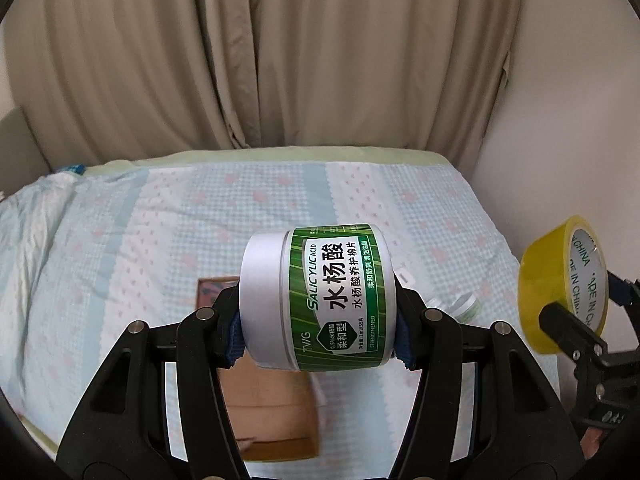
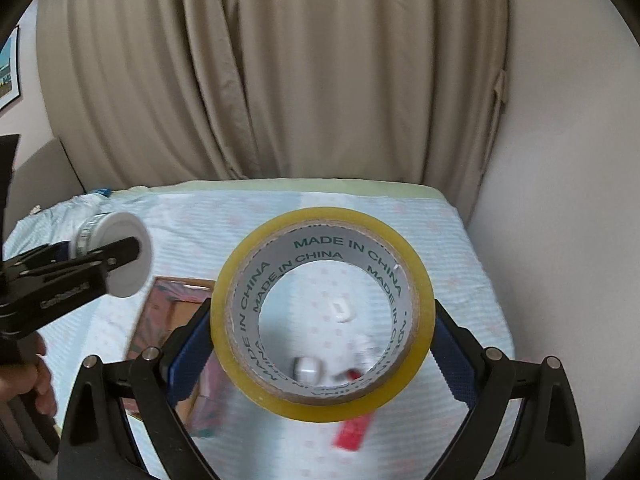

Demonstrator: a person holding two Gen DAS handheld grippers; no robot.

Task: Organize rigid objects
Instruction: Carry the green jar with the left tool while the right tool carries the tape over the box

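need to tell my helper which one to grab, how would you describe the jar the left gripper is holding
Start at the bed with the pale blue checked cover, in front of the beige curtain. Above it the left gripper clamps a round jar on its side. Its green leaf-pattern label reading SALICYLIC ACID and plain white lid distinguish it from the yellow tape roll nearby.

We look across a bed [image 1: 168,216] spread with a pale blue checked quilt [image 1: 280,200] that has white dotted bands and faint pink spots; a light green sheet [image 1: 360,156] edges its far side. Behind the bed, a beige curtain [image 1: 260,60] hangs in heavy folds from top to mattress. To the right we see a plain off-white wall [image 2: 560,140], meeting the curtain near the bed's corner. At far left in the right wrist view, a framed picture [image 2: 9,72] hangs on the wall. The light is soft and even.
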